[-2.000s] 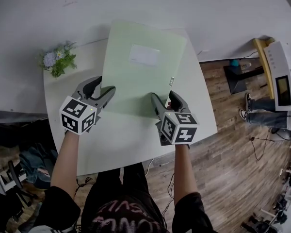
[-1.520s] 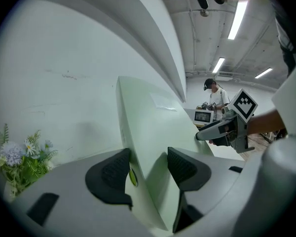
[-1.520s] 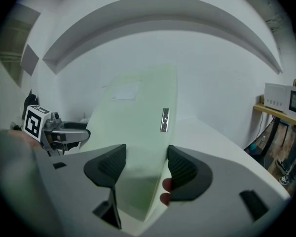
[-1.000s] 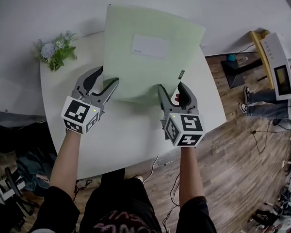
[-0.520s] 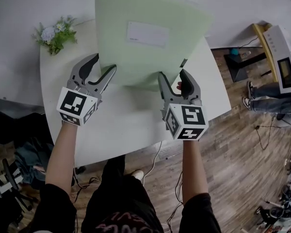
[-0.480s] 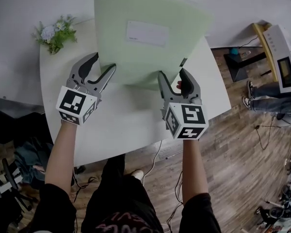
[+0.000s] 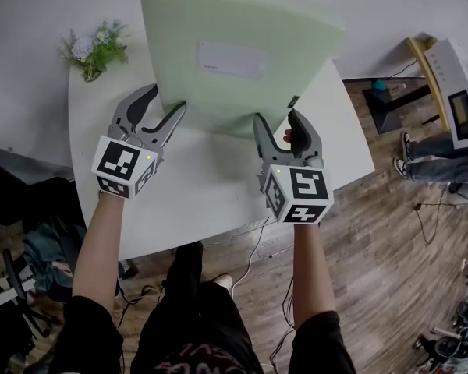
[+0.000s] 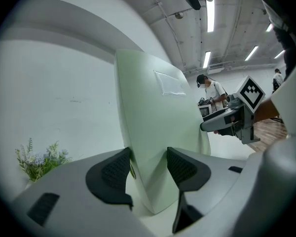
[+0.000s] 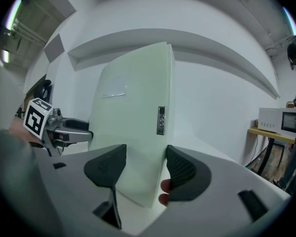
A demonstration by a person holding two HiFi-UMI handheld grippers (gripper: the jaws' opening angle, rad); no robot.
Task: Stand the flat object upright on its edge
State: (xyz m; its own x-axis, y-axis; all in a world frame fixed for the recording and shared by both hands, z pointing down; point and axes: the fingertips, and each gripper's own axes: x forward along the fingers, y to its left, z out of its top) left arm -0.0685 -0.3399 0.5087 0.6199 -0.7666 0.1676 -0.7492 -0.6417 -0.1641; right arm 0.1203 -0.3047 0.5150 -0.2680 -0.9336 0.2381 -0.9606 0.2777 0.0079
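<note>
White tabletop (image 7: 210, 201) in the foreground, where the left hand-held gripper (image 7: 164, 100) and the right hand-held gripper (image 7: 277, 118) each clamp a lower corner of the pale green folder (image 7: 281, 53). The folder is steep, a little short of vertical, with its lower edge down at the tabletop. Raising therefore appears largely done; squaring it and letting go so it stands alone remain. Its white label (image 7: 230, 59) looks blank, and the small dark tag (image 9: 161, 120) on the spine is too small to read.
</note>
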